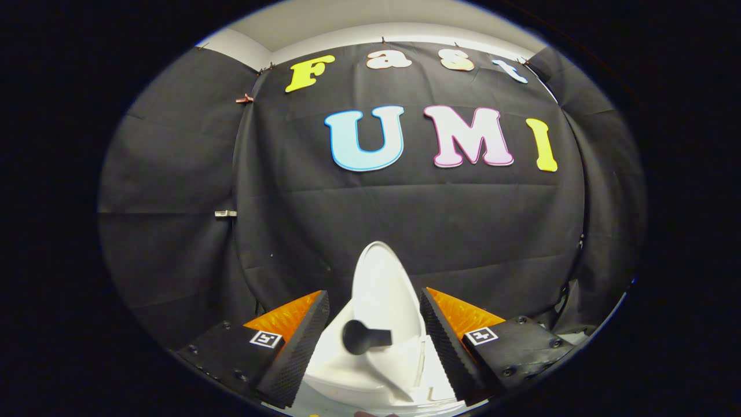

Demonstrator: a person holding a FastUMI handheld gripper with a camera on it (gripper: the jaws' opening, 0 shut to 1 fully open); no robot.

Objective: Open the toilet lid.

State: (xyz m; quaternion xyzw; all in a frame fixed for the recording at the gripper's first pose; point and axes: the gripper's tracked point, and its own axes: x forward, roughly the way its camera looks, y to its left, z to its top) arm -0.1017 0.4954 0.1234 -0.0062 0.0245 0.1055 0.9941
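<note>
Gripper (373, 330) fingers are spread apart — the white toilet lid (382, 289) stands raised between them, maybe touching neither. A dark knob (359, 337) sticks out from the lid, near the fingertips.

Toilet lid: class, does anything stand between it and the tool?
Nothing visible does. The toilet lid rises upright between the open tool fingers, its dark knob facing the camera; neither finger clearly presses on it. Behind it hangs the black cloth wall.
</note>
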